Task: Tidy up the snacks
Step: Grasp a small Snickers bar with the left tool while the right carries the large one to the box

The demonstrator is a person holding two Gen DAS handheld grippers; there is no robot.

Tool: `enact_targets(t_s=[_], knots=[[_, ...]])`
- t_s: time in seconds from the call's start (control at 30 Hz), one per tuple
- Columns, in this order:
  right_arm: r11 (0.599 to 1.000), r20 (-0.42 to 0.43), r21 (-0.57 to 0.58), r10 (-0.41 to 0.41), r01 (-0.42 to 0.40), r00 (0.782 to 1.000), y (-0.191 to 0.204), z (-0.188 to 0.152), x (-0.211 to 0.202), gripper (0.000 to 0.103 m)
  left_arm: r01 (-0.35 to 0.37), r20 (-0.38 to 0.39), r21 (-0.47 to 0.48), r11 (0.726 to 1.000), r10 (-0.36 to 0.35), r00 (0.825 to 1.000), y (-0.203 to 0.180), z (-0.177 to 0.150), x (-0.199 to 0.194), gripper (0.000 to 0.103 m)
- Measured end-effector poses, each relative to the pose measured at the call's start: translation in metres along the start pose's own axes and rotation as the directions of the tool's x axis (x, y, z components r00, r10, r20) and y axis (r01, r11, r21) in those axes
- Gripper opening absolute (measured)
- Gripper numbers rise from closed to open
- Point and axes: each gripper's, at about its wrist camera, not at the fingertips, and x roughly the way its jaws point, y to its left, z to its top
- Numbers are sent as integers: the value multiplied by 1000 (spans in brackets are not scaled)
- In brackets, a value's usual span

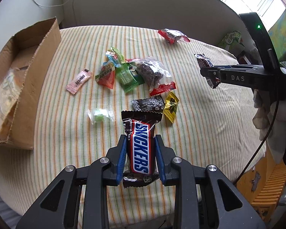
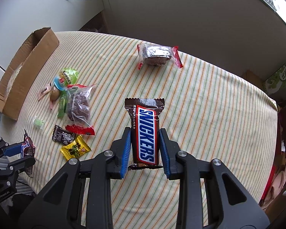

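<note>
Left tongs (image 1: 141, 158) pinch a glossy Snickers bar (image 1: 140, 147) above the striped cloth-covered table (image 1: 200, 124); right tongs (image 2: 145, 152) clamp a second Snickers (image 2: 145, 133) likewise. Judged best: keep each grip mid-wrapper, since the film looks slippery, and carry both to the corrugated cardboard box (image 1: 45, 72) at the left.

Blurred pale packet (image 1: 4, 93) inside the open brown cardboard box (image 1: 45, 57), contents unreadable; box's left side cut off by the frame.
</note>
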Motion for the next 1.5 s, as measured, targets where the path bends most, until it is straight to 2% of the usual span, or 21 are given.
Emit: enact_targets(t_s=[0.37, 0.83, 1.3, 1.5], knots=[[996, 42, -64, 59, -57, 997, 52, 20, -34, 30, -19, 54, -43, 999, 21, 998, 29, 8, -34, 27], [969, 69, -202, 157, -141, 985, 157, 72, -44, 30, -84, 133, -156, 984, 106, 985, 104, 19, -79, 27], [926, 38, -328, 213, -189, 976, 257, 120, -19, 30, -141, 166, -272, 952, 191, 967, 182, 37, -97, 27], [916, 9, -345, 219, -203, 976, 277, 134, 2, 30, -150, 155, -297, 943, 203, 967, 200, 44, -92, 27]])
